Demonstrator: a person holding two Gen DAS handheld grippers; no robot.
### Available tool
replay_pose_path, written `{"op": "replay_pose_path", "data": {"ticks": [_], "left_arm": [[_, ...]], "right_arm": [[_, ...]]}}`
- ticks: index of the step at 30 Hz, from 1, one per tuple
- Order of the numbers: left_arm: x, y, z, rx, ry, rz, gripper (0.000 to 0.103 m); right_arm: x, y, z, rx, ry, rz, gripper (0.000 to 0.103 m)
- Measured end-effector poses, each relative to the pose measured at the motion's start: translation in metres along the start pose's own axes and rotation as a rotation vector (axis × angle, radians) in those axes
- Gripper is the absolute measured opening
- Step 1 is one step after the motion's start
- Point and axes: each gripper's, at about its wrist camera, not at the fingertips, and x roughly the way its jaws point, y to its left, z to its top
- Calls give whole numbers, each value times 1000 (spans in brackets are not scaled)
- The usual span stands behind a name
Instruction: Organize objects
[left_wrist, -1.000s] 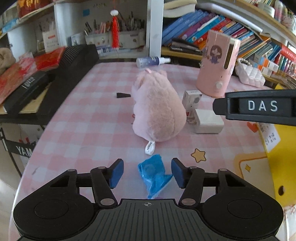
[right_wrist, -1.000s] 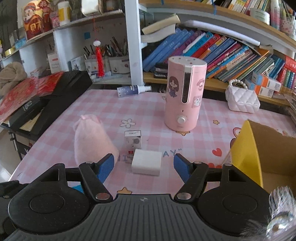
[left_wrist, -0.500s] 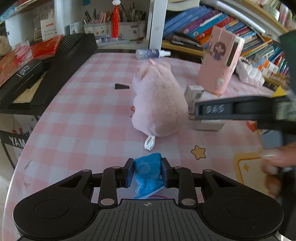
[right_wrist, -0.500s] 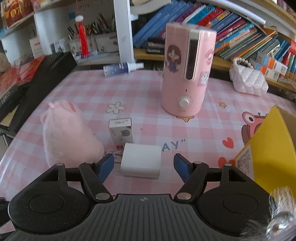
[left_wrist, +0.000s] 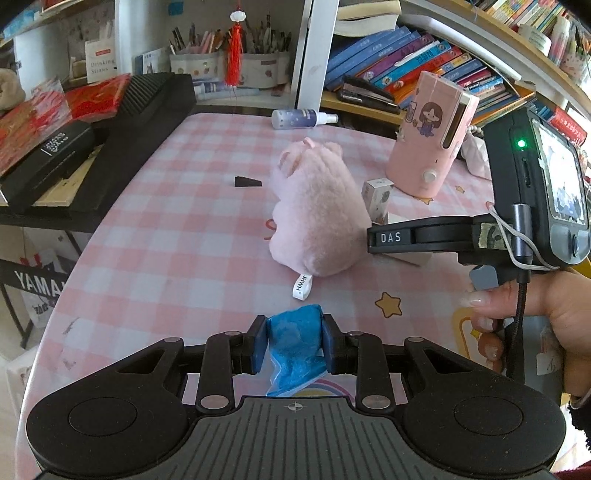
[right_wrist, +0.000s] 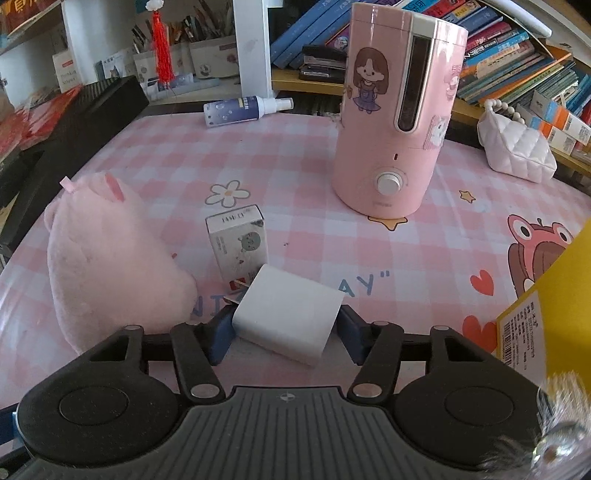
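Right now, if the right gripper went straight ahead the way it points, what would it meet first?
The right gripper already has the white block between its fingers. Pushed on, that block would likely reach the small white box first, standing just beyond it; the pink plush toy lies off to the left.

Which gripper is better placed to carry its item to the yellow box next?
Probably the right. The right gripper brackets the white block, with the yellow box just beside it. The left gripper already clamps the blue packet, but sits farther from it.
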Motion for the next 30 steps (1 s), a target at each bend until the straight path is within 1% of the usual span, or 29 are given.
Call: {"op": "replay_pose_path", "data": {"ticks": [2,6,16,24,30], "left_arm": [[-3,1,0,-1,-7,-3,28],[-11,4,-1,-12,-28,-9,28],[-41,11,-11,-29,-73,-35,28],[-71,18,-28,-32,-104,-42,28],[-89,22,-44,-37,-114,-51,28]], "right_arm": [[-3,-2,0,14,2,0,54],[-16,-5,-4,19,-17,0,53],[-80,-9,-25,-7,-94,30,53],[-136,-8,-51,-70,-148,78,53],[-167,-5,-78,-51,-141,93,53]]}}
